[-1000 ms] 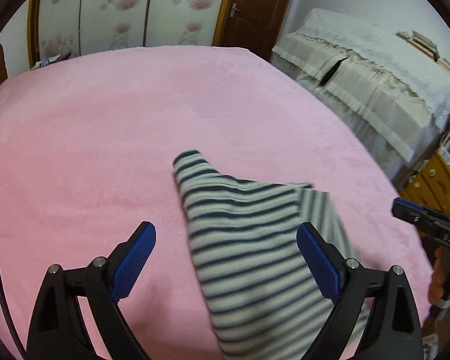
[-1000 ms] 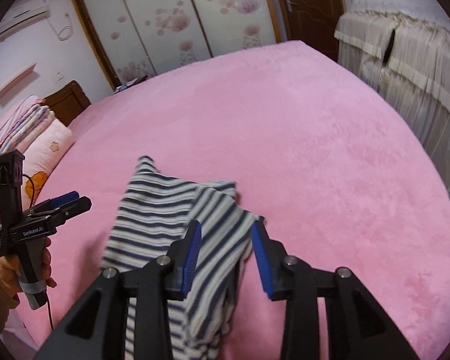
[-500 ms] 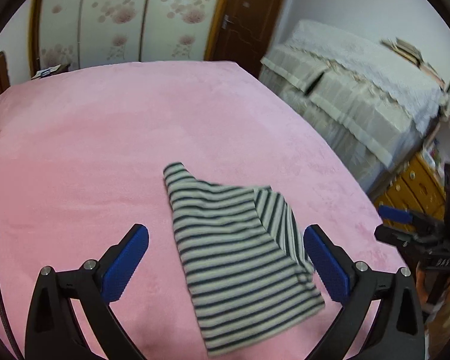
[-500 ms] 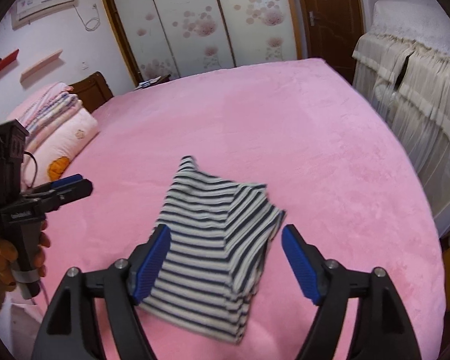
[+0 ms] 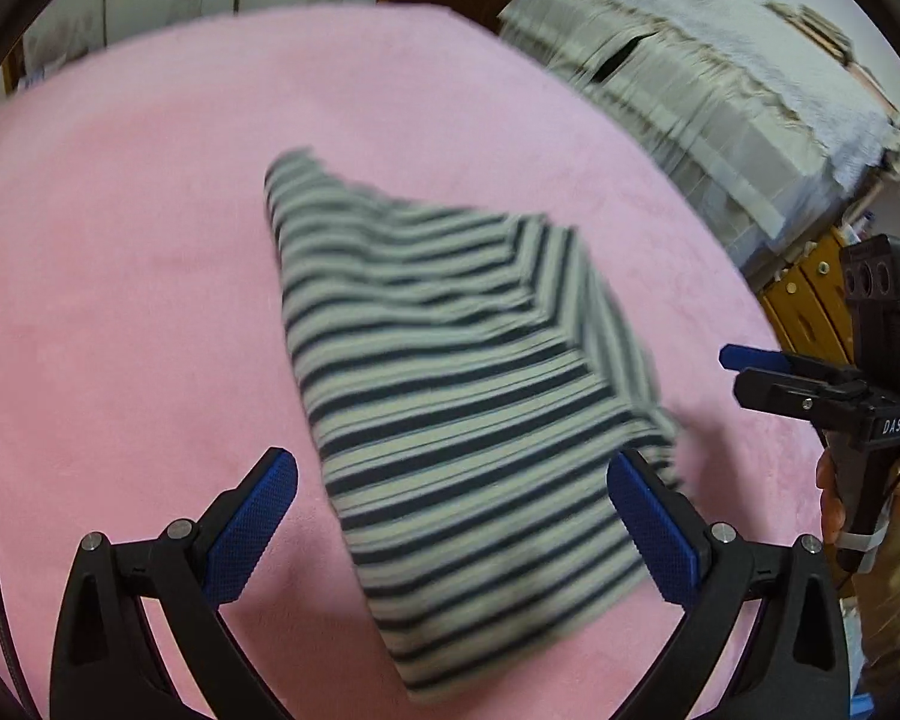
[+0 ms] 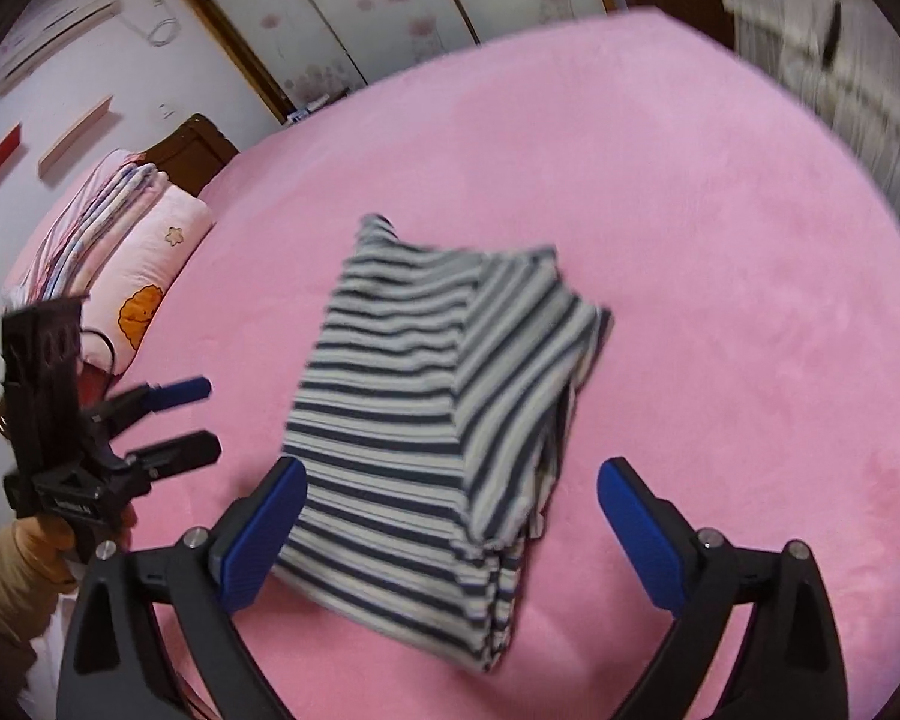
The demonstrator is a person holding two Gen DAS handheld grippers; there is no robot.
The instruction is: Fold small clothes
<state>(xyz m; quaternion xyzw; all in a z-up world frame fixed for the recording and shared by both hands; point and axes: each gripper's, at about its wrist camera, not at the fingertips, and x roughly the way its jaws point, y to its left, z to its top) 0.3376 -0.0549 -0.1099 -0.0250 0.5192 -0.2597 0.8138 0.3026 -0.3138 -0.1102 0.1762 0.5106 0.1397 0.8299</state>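
Both grippers were up over the pink bed [image 5: 120,300]: the left gripper [image 5: 450,516] had its blue pads spread wide and holding nothing, and the right gripper [image 6: 450,516] had its jaws opening with nothing pinched between them. That striped garment [image 6: 444,420] lay folded on the bedspread, loose, just past the fingertips of both.
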